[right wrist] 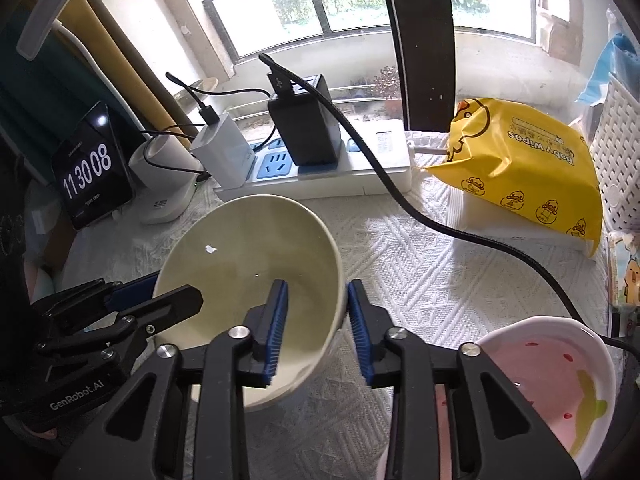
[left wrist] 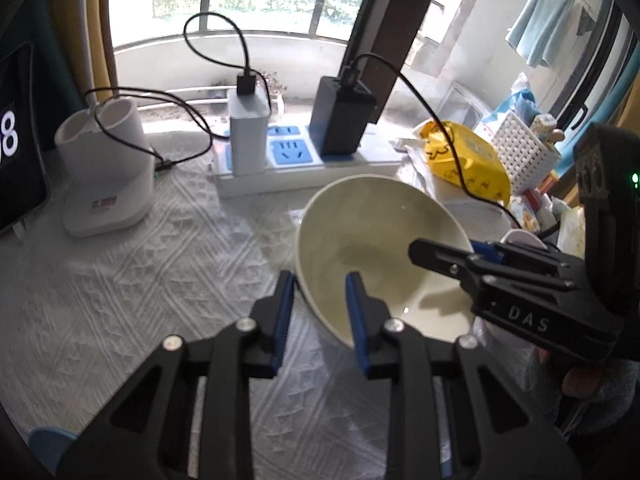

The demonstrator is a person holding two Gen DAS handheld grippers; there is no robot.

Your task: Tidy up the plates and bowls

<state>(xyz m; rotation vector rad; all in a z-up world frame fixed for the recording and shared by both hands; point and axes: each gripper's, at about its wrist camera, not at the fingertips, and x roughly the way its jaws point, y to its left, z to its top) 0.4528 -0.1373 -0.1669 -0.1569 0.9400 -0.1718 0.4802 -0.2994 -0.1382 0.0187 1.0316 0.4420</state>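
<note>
A cream bowl [left wrist: 372,240] is tilted above the white tablecloth between both grippers. My left gripper [left wrist: 320,316] has its blue pads either side of the bowl's near-left rim, with a visible gap. My right gripper [right wrist: 318,328] straddles the bowl's [right wrist: 248,256] right rim, one pad inside and one outside; it shows in the left wrist view [left wrist: 460,264] too. The left gripper shows in the right wrist view [right wrist: 160,300] at the bowl's left rim. A pink strawberry-shaped dish [right wrist: 560,380] sits at the lower right.
A white power strip [right wrist: 320,176] with chargers and cables lies behind the bowl. A yellow baby-wipes pack [right wrist: 520,176] and white basket [right wrist: 616,160] stand at the right. A clock display [right wrist: 88,172] and white holder [left wrist: 108,168] stand at the left. A black cable [right wrist: 460,232] crosses the cloth.
</note>
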